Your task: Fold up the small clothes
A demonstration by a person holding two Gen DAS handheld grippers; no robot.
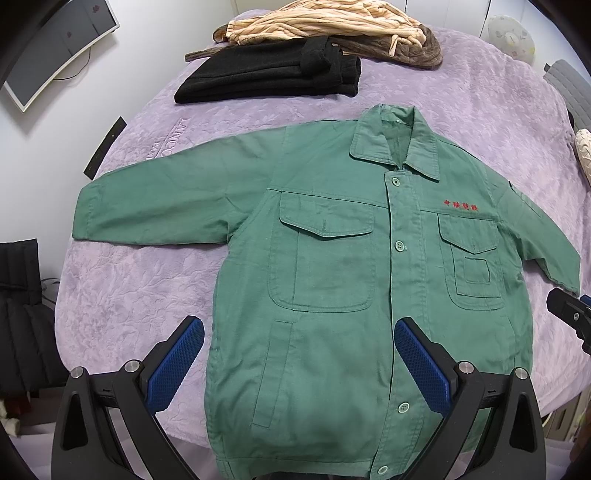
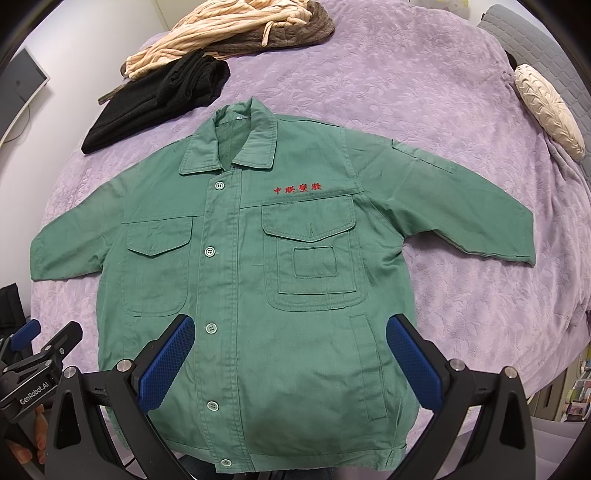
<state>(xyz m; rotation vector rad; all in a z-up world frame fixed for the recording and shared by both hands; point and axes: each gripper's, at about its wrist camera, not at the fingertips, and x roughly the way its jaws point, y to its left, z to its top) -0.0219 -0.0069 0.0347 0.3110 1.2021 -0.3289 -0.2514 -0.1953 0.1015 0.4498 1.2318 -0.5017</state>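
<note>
green jacket (image 1: 332, 266) lies flat, front up and buttoned, on the purple bedspread (image 1: 140, 295), ready for folding; left hand-held gripper (image 1: 299, 365) and right hand-held gripper (image 2: 290, 360) hover spread above its hem, holding nothing.

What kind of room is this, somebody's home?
Most likely a bedroom at home. The green jacket lies spread on a bed with a purple quilted bedspread, a cream pillow sits at its edge, and more clothes are piled behind.
</note>
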